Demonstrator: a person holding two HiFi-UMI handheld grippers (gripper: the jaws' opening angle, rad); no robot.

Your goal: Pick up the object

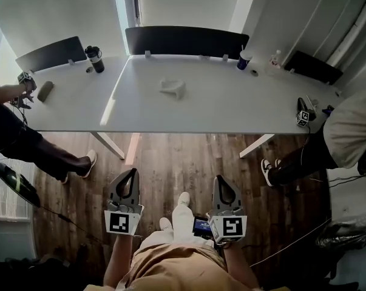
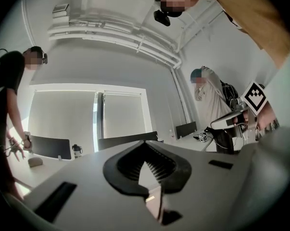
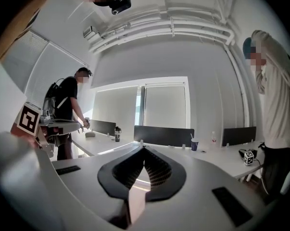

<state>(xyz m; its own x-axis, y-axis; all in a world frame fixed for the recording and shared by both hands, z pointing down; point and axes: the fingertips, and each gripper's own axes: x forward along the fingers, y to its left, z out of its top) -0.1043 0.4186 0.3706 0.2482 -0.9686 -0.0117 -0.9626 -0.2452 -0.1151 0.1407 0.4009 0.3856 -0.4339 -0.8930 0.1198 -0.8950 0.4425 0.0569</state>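
Two grippers sit low over the wood floor (image 1: 189, 162), by the person's lap. Left gripper (image 1: 130, 174) has its jaws together, nothing between them; right gripper (image 1: 223, 180) is the same (tips meeting). Further out, the pale white object (image 1: 172, 88) lies mid white table (image 1: 243, 105), well apart from both. Dark bottle (image 1: 95, 59) and blue cup (image 1: 244, 59) stand near the far edge.
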